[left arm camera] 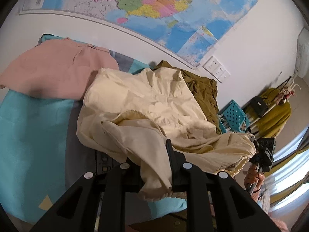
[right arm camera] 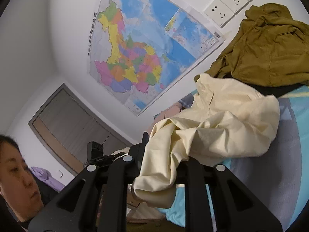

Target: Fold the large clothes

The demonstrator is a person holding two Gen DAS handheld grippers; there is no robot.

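Note:
A crumpled cream garment [left arm camera: 146, 104] lies partly on the bed and is lifted at two ends. My left gripper [left arm camera: 154, 164] is shut on one end; the cloth drapes over one finger and hides it. In the same view my right gripper [left arm camera: 257, 150], held by a hand, grips the other bunched end at the right. In the right wrist view the cream garment [right arm camera: 222, 123] hangs over my right gripper [right arm camera: 164, 158], which is shut on it, one finger buried under the fabric. The left gripper [right arm camera: 96, 154] shows at the left there.
A pink garment [left arm camera: 58, 71] lies flat at the far left of the teal and grey bed sheet [left arm camera: 29, 135]. An olive garment [right arm camera: 270, 54] is heaped by the wall with sockets [right arm camera: 227, 3] and a map [left arm camera: 154, 5]. A blue basket [left arm camera: 234, 116] and rack stand right.

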